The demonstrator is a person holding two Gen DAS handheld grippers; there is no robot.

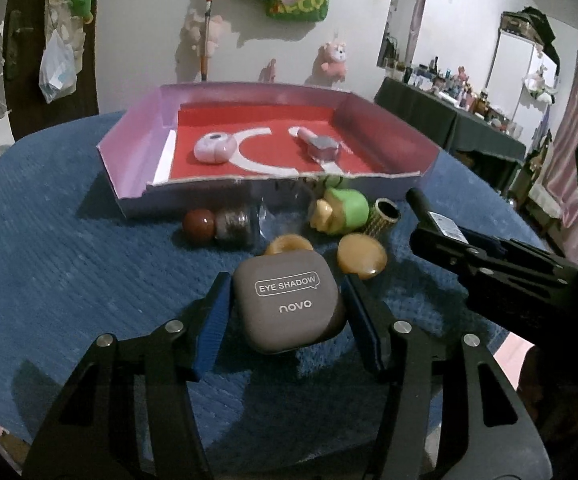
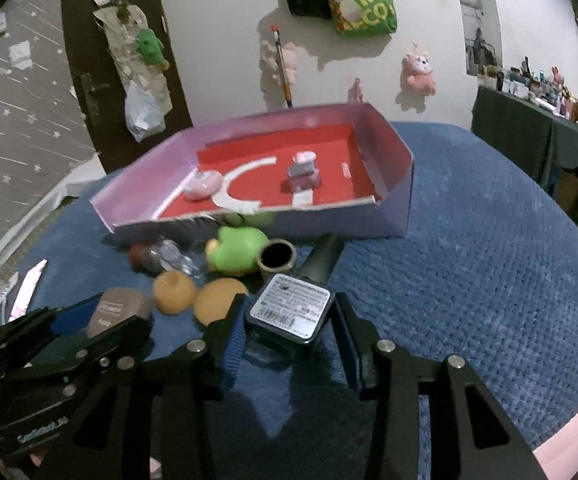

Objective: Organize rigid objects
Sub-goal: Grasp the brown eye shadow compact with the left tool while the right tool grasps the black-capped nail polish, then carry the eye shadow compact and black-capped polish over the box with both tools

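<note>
Each hand-held gripper grips a load: left hand-held gripper (image 1: 285, 308) the eyeshadow case (image 1: 289, 300), right hand-held gripper (image 2: 289, 316) a dark bottle (image 2: 293, 312). Both should clear the pink box (image 1: 137, 196) wall at upper centre before release.

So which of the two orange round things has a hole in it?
The left orange round piece, just behind the grey eye-shadow case. The right orange piece shows a smooth, solid face.

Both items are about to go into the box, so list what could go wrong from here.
1. The left hand-held gripper holds the eye shadow case by its rounded sides; it may slip.
2. The right hand-held gripper grips the dark bottle at its base, so it may tilt.
3. Either load could catch the box front wall or knock the green toy.
</note>
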